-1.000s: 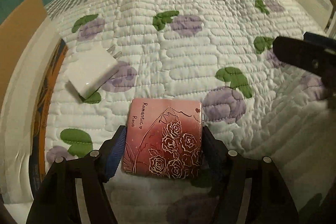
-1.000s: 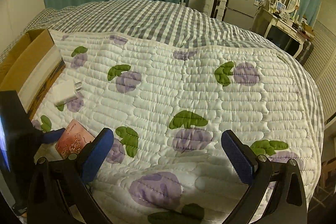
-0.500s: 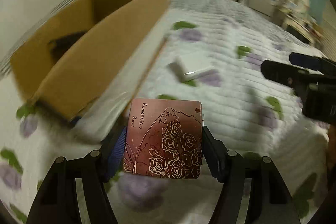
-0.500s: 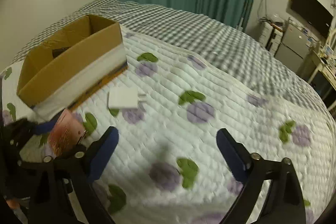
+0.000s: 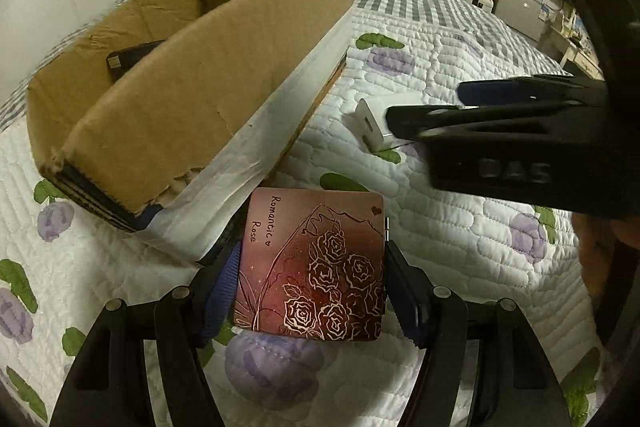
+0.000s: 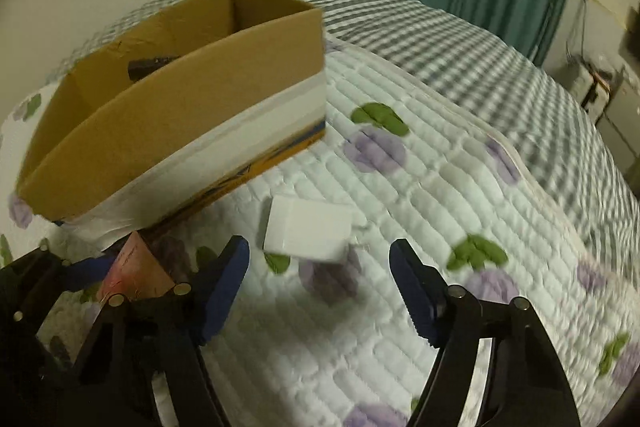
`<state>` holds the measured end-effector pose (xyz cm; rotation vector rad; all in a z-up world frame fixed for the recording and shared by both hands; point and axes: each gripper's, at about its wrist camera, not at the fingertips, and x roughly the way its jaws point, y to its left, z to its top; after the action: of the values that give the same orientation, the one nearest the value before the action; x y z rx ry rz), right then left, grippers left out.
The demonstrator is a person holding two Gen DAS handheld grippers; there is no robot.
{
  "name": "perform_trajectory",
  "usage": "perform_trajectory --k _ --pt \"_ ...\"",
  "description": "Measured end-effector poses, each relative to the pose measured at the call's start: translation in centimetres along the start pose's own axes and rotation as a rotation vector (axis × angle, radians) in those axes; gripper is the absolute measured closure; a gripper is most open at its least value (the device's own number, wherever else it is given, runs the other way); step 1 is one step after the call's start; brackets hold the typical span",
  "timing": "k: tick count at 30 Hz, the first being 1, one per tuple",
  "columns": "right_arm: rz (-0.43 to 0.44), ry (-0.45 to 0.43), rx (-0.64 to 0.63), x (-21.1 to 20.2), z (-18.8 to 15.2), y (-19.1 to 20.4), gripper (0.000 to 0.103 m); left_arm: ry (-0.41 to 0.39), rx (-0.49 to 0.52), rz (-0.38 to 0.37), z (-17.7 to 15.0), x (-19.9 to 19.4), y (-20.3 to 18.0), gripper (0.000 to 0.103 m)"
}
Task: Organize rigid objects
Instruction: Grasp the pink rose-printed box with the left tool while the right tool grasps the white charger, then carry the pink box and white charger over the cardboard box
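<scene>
**A:** Start at the tongs. What does each pair hold?

**B:** The left tongs are clamped on the rose-printed tin, one blue pad on each side edge, the printed face turned up towards the camera. The right tongs stand apart and carry nothing.

**A:** Where do the task's things lie, by the clock?

**B:** In the left wrist view the tin sits at six o'clock, held above the quilted bed. The cardboard box rises at ten to eleven o'clock, its near corner just beyond the tin's far edge; a dark object rests inside it. The white charger lies on the quilt; in the right wrist view it sits just ahead of the open tongs, towards twelve o'clock, and near the box's white lower wall.

**A:** Which step is in hand?

**B:** Judged from the layout, carrying the tin to the box. The next move probably calls for lifting it above the rim, towards eleven o'clock, before the grip is let go.

**A:** And the poses?

**B:** The left gripper points forward and slightly down, with the tin nearly level. The right gripper angles down at the charger, apparently lined up for a pick; seen from the left wrist, it crosses at two to three o'clock.
</scene>
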<state>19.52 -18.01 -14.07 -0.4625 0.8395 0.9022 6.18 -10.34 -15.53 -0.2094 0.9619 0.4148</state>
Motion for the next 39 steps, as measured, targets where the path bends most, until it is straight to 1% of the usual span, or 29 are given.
perform_trajectory --k 7,8,9,10,13,17,23,26,34,39 --pt "0.000 0.054 -0.057 3.7 1.0 0.8 0.031 0.014 -0.013 -0.001 0.0 0.4 0.5 0.034" --pt "-0.015 0.064 -0.060 4.1 1.0 0.9 0.032 0.018 -0.015 -0.001 0.0 0.5 0.6 0.034" --pt "-0.033 0.075 -0.067 4.5 0.8 1.0 0.042 0.023 -0.016 -0.002 0.1 0.8 0.5 0.034" --pt "-0.043 0.077 -0.068 4.5 0.6 1.0 0.044 0.027 -0.016 -0.002 0.2 0.9 0.5 0.034" --pt "-0.026 0.063 -0.043 3.8 0.3 0.6 0.045 0.029 -0.013 -0.007 0.2 1.0 0.6 0.034" --pt "-0.061 0.050 0.000 1.8 -1.1 0.1 0.046 0.035 -0.001 -0.020 0.1 1.0 0.5 0.034" --pt "-0.182 0.026 0.105 -2.4 -3.7 -1.4 0.046 0.030 0.034 -0.059 0.1 0.4 -0.1 0.034" --pt "-0.217 0.024 0.143 -4.7 -4.6 -1.6 0.046 0.033 0.048 -0.083 0.0 -0.4 -0.4 0.034" --pt "-0.320 0.046 0.211 -10.6 -7.2 -0.3 0.046 0.013 0.086 -0.190 -0.6 -4.5 -1.2 0.034" --pt "-0.392 0.044 0.210 -14.6 -6.5 1.3 0.046 -0.041 0.102 -0.254 -0.1 -8.1 -0.4 0.034"
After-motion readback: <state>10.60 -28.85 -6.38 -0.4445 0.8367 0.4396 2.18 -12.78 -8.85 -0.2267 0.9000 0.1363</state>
